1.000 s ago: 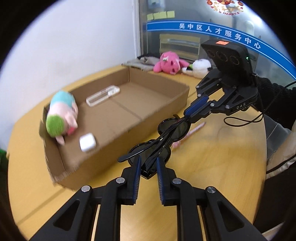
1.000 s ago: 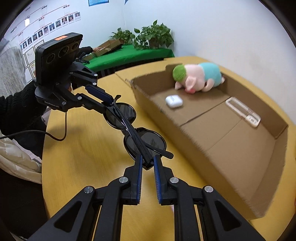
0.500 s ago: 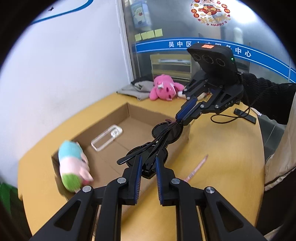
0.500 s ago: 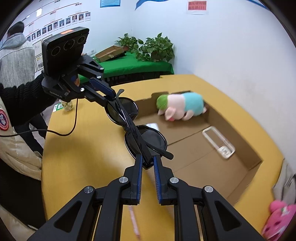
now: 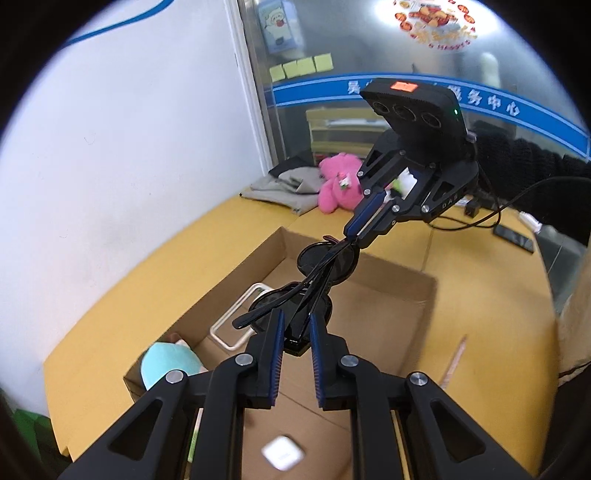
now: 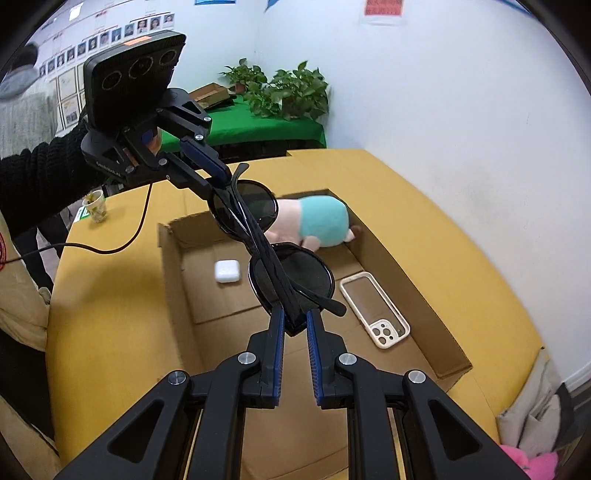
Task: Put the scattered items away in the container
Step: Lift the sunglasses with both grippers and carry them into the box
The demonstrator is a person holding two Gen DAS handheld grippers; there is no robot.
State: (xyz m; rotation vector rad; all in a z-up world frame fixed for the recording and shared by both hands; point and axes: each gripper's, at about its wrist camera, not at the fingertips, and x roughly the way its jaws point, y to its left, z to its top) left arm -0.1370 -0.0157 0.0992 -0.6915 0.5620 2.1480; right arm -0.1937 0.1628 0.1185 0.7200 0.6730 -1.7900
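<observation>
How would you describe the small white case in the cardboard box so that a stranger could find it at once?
Start at the open cardboard box on the yellow table. On its floor lie a plush pig, a phone case and the white case. It is the only solid white, rounded little block.

Beyond the left gripper's fingertips, a blue band [image 5: 491,101] on the glass partition carried white Chinese chars, partly hidden; "务中心" was legible. Above it, a round sticker [image 5: 439,26] had lettering too blurred to read. Right wrist view: wall notices illegible.
</observation>
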